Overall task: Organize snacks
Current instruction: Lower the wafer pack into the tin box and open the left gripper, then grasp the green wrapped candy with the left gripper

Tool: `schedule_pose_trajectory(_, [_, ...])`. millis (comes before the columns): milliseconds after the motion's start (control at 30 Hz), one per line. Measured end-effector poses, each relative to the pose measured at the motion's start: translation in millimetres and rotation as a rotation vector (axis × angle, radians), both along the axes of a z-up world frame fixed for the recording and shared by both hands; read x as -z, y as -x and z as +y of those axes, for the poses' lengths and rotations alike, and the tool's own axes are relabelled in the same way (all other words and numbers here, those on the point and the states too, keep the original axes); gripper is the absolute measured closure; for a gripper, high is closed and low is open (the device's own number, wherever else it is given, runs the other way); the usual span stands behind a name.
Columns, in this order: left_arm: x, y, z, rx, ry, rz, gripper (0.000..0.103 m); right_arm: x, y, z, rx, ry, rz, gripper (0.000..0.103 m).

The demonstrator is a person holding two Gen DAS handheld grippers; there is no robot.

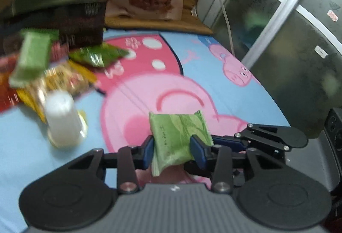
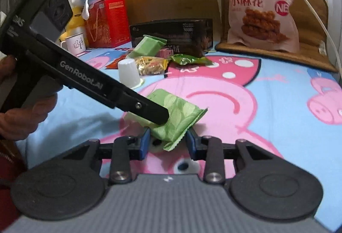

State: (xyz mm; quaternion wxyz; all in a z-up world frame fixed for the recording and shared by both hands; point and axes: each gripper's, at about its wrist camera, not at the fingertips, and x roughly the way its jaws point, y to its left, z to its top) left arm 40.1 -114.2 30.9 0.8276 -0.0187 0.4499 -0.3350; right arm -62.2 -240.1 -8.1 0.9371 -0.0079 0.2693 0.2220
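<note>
Item 1: light-green snack packet, lying between the blue pads of the left gripper. The pads are pressing its 2 sides, so the left gripper is holding it, jaws narrow, just above the cartoon-pig mat.

Item 2: right gripper, its jaws bracketing the crimped lower end of the same packet. Whether its pads are actually pinching the wrapper cannot be told. The left gripper's black body is crossing the right wrist view from the left, with a hand gripping its handle.

Item 3: snack pile, sitting well beyond the packet, against a dark box; it is including 1 green bar, 1 yellow nut pack and 1 dark-green wrapper.

Item 4: white cup, standing upside down just beside the pile.

Item 5: large pink twist-snack bag, leaning upright at the back.
</note>
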Motion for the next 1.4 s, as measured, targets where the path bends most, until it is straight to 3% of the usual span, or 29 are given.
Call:
schedule_pose_trajectory(200, [-58, -45, 20, -0.062, 0.052, -0.105, 0.066, -46, -54, 0, -0.033, -0.077, -0.097, 0.064])
schedule_pose_trajectory(333, [-98, -94, 34, -0.136, 0.065, -0.189, 0.063, -86, -119, 6, -0.078, -0.125, -0.155, 0.064])
schedule_pose_trajectory(400, [-107, -124, 41, -0.189, 0.057, -0.199, 0.063, -98, -162, 14, -0.096, -0.144, -0.141, 0.064])
schedule_pose_trajectory(500, [-101, -167, 57, -0.276, 0.057, -0.167, 0.062, -101, -218, 28, -0.108, -0.164, -0.083, 0.065])
schedule_pose_trajectory(667, [-68, -211, 74, -0.37, 0.022, -0.095, 0.063, -80, -267, 55, -0.111, -0.082, -0.024, 0.064])
schedule_pose_trajectory(733, [-55, -220, 77, -0.392, 0.009, -0.081, 0.062, -73, -271, 61, -0.095, -0.048, -0.024, 0.063])
schedule_pose_trajectory(800, [-47, -224, 79, -0.404, 0.009, -0.071, 0.061, -71, -271, 61, -0.088, -0.032, -0.035, 0.055])
schedule_pose_trajectory(900, [-43, -225, 89, -0.426, 0.033, -0.048, 0.061, -77, -261, 46, -0.052, -0.063, -0.079, 0.047])
schedule_pose_trajectory(1033, [-58, -192, 109, -0.427, 0.137, -0.086, 0.061, -81, -234, -6, 0.001, -0.228, -0.07, 0.047])
schedule_pose_trajectory(1133, [-63, -159, 113, -0.367, 0.215, -0.095, 0.061, -60, -216, -44, 0.032, -0.345, 0.027, 0.05])
schedule_pose_trajectory(1167, [-60, -148, 108, -0.338, 0.226, -0.083, 0.061, -50, -213, -52, 0.044, -0.363, 0.07, 0.055])
schedule_pose_trajectory(1300, [-37, -133, 68, -0.247, 0.138, -0.014, 0.061, -15, -212, -59, 0.079, -0.398, 0.217, 0.066])
schedule_pose_trajectory(1400, [-15, -138, 50, -0.258, 0.062, 0.08, 0.061, -4, -207, -60, 0.097, -0.427, 0.271, 0.071])
